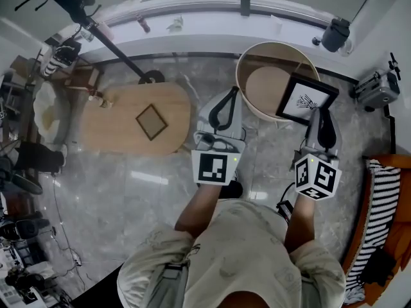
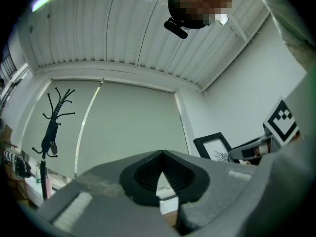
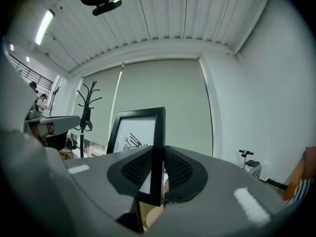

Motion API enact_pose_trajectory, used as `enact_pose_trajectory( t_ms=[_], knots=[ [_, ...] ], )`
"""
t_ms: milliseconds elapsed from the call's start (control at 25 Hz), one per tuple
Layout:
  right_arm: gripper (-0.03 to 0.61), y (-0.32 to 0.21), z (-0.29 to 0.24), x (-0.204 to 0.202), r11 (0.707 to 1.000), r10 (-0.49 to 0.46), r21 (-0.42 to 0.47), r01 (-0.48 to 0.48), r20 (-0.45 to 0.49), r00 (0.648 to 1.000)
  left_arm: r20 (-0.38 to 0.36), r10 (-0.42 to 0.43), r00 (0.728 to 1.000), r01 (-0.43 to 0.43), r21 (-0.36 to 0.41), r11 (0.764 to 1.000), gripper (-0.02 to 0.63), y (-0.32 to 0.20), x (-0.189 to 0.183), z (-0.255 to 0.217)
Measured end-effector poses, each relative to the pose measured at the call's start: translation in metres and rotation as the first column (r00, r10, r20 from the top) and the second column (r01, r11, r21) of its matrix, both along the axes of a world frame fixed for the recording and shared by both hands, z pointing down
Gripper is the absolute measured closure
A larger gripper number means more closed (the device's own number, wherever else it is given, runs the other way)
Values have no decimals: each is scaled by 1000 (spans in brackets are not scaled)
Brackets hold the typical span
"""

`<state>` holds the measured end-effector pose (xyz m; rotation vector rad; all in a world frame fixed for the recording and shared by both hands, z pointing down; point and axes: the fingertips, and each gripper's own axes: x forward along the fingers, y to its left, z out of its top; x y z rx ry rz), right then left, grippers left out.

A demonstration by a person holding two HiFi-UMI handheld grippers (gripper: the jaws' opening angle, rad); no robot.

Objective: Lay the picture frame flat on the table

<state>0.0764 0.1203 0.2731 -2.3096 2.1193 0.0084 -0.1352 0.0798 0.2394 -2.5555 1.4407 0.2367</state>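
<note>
Pinches frame (image 3: 134,132) by its edge in right hand-held gripper (image 3: 158,155), upright over tabletop (image 1: 263,88), likely for tilting it flat. Holds left hand-held gripper (image 2: 162,157) pressed together, empty, aside.

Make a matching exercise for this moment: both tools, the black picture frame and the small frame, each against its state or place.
1. left tool
2. right tool
3. black picture frame
4. small frame

a. lying flat on the oval table
b. clamped on the picture frame's edge
c. shut, nothing in it
d. held over the round table

Pairs: 1-c, 2-b, 3-d, 4-a.
</note>
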Motion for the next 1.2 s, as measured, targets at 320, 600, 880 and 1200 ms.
enact_pose_trajectory(
  t_ms=[320, 600, 880, 1200],
  knots=[
    [508, -39, -2, -19, 1000, 7, -1, -7, -8, 1000, -20, 1, 1000, -1, 11, 1000, 611, -41, -20, -2],
    [508, -58, -9, -33, 1000, 23, 14, -23, -18, 1000, -32, 24, 999, -23, 13, 1000, 611, -63, -29, -5],
    [508, -69, -12, -33, 999, 35, 22, -34, -17, 999, -18, 36, 999, -35, 30, 999, 611, -75, -29, -9],
    [508, -84, -8, -19, 999, 42, 34, -42, -8, 999, -19, 39, 999, -38, 33, 999, 611, -92, -14, -7]
  ],
)
